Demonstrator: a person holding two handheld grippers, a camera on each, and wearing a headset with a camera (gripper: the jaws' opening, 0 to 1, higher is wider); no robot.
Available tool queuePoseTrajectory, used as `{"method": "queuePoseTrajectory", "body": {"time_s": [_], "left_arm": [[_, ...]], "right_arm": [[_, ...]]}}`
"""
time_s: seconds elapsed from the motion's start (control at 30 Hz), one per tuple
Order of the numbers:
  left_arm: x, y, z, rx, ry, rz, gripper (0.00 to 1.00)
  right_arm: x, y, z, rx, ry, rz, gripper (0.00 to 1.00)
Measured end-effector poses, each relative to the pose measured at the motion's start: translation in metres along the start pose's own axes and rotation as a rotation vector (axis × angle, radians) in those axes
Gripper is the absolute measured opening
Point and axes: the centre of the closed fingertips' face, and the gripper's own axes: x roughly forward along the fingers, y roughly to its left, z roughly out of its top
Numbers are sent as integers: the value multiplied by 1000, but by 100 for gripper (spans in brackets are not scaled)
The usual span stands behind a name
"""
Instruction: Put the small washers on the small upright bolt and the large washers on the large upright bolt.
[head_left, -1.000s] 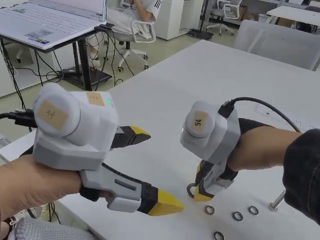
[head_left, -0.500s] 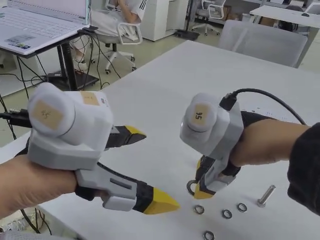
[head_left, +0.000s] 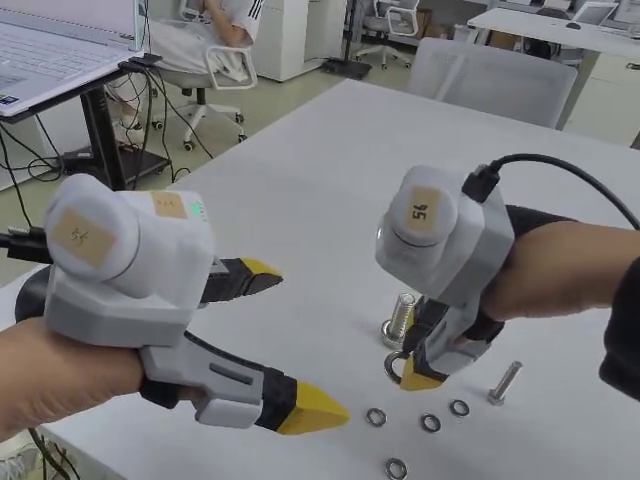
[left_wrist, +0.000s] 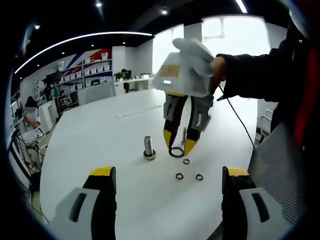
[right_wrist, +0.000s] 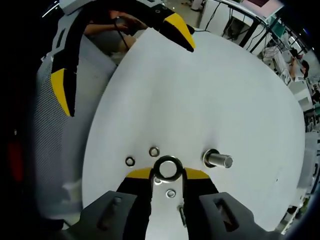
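My right gripper is shut on a large washer and holds it just above the white table, close beside the large upright bolt. In the right gripper view the large washer sits between the jaws, with the large bolt to its right. Several small washers lie in front on the table. A small bolt stands to the right; I cannot tell how upright it is. My left gripper hovers open at the left, holding nothing. In the left gripper view the right gripper hangs over the small washers.
The white table stretches far back. A grey chair stands at its far edge. A desk with a laptop and a seated person are off to the left. The right gripper's black cable runs over the arm.
The head camera has shifted. My right gripper with the large washer has risen a little, and the large bolt now shows beside it. The left gripper stays open.
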Motion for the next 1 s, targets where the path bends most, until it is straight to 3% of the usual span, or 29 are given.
{"method": "queuePoseTrajectory", "body": {"time_s": [0.5, 1.0], "left_arm": [[6, -2, 7, 17, 3, -13, 87], [12, 0, 5, 11, 12, -18, 87]], "right_arm": [[-30, -26, -23, 49, 3, -75, 24], [-43, -51, -7, 44, -25, -125, 24]]}}
